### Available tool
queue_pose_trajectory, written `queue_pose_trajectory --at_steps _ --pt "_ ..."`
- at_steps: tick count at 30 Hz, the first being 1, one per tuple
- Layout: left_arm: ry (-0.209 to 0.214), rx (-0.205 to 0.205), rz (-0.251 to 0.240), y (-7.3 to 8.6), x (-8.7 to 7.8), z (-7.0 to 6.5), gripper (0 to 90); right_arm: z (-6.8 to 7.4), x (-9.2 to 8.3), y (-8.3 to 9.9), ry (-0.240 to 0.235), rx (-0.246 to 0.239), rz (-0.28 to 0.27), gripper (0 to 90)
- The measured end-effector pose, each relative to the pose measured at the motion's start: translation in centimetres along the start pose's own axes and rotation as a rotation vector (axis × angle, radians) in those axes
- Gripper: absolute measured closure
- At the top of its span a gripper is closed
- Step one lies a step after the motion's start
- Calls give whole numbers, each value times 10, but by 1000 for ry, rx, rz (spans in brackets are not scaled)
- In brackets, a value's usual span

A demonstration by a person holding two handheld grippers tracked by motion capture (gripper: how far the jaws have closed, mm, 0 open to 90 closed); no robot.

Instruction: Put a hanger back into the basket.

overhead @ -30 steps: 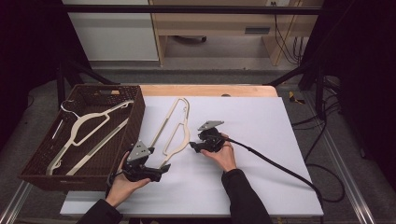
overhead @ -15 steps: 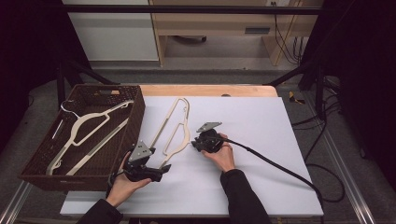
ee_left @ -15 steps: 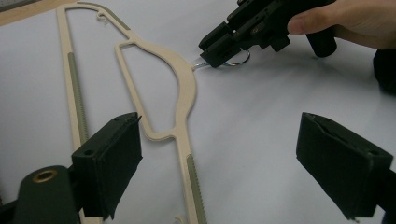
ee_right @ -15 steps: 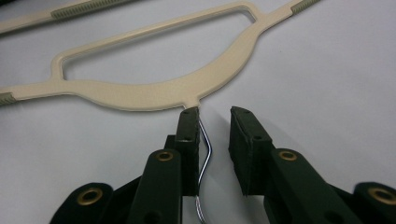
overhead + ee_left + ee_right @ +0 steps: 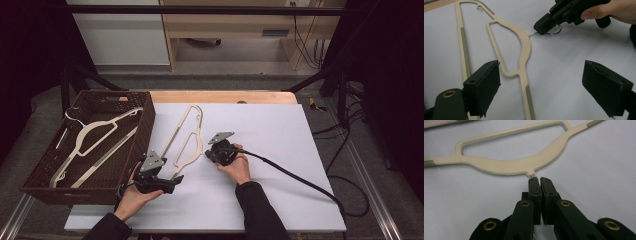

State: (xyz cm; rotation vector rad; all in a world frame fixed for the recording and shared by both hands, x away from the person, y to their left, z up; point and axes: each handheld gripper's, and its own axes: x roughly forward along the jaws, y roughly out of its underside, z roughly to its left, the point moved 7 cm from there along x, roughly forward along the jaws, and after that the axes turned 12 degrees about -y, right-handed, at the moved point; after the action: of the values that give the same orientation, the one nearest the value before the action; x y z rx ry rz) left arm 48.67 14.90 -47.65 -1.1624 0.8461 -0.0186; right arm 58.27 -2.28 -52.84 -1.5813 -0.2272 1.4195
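Now the right hand-held gripper (image 5: 537,180) has just been closing and is clamped on the metal hook of the cream hanger (image 5: 186,137), which lies near the counter's (image 5: 280,130) left edge beside the basket (image 5: 146,125). Lifting it seems still ahead; the left hand-held gripper (image 5: 541,87) waits, jaws apart.

Both grippers, left gripper (image 5: 172,181) and right gripper (image 5: 206,155), are black with brass-ringed pivots, grey three-cornered top plates and thick black cables; the person wears dark sleeves (image 5: 260,212).
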Motion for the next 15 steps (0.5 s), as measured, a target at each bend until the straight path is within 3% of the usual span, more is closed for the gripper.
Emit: queue_pose_trajectory --at_steps 4,12,15 --pt "-4 15 16 -4 3 0 143 0 -1 -1 -16 44 5 882" --pt "-20 33 48 -16 17 -3 143 0 -10 -8 -38 23 -22 890" --pt "-31 49 62 -18 23 -4 143 1 -12 -9 -40 43 -21 890"
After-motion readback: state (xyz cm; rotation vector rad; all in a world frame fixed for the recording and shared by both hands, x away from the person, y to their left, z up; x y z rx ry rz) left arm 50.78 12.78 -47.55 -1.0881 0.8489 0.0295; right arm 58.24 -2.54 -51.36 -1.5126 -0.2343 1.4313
